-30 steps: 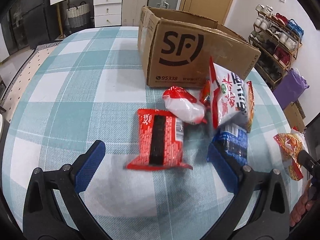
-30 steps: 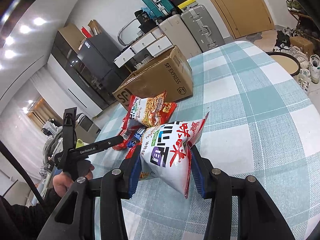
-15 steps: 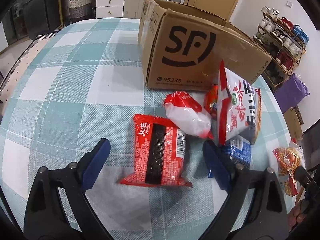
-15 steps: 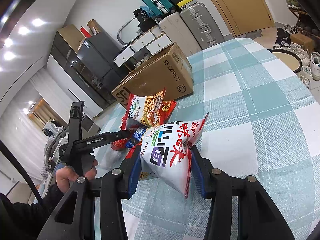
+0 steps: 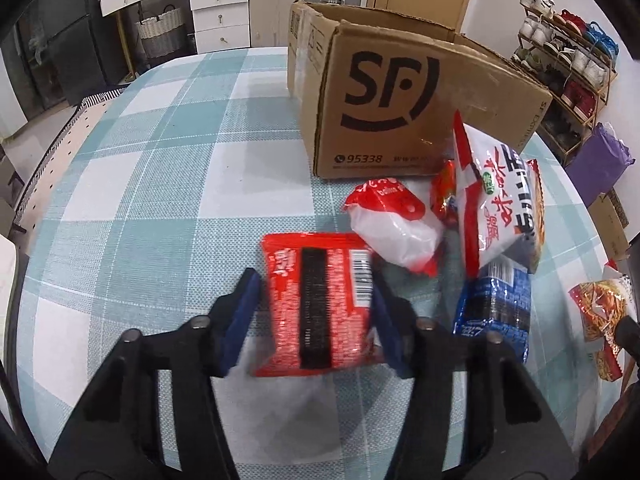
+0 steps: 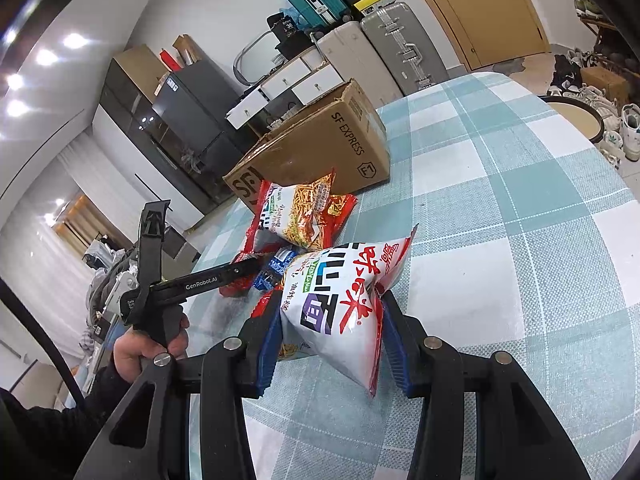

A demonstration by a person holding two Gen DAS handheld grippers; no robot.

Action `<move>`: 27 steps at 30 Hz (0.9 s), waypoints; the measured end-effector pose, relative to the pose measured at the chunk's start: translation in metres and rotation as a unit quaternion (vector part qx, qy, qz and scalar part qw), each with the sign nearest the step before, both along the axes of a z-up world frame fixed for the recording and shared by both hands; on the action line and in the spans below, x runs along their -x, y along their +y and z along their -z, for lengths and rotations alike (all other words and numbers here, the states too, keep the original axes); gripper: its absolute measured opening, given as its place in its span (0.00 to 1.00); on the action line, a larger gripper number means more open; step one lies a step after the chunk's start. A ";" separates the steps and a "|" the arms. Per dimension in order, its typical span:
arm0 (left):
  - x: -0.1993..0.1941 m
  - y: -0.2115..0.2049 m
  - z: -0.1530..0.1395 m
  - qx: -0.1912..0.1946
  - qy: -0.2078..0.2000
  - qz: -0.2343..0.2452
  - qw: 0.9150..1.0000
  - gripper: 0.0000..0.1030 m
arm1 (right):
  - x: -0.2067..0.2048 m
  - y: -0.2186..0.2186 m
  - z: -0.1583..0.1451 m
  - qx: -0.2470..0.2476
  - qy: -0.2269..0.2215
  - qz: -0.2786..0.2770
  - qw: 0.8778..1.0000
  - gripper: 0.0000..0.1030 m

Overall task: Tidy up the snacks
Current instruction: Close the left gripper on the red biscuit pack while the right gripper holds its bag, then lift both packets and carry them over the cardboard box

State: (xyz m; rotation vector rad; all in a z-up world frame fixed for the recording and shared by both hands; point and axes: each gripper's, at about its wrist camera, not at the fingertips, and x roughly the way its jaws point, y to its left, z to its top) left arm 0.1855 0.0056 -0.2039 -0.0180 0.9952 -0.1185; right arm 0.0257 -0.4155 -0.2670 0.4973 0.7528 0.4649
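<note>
Left tongs (image 5: 316, 312): tilted steeply down, jaws have just been closing, blue pads now pressed on both sides of the red packet (image 5: 320, 300). Left hand (image 6: 148, 350) wraps the black handle from below, dark sleeve behind it. Right tongs (image 6: 330, 344): angled gently down, pads clamped on the white noodle bag (image 6: 340, 304), bag lifted off the tabletop.
</note>
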 end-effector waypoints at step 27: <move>0.091 0.041 -0.080 0.015 -0.081 0.001 0.997 0.39 | 0.030 0.029 -0.073 0.007 -0.077 -0.024 0.997 0.45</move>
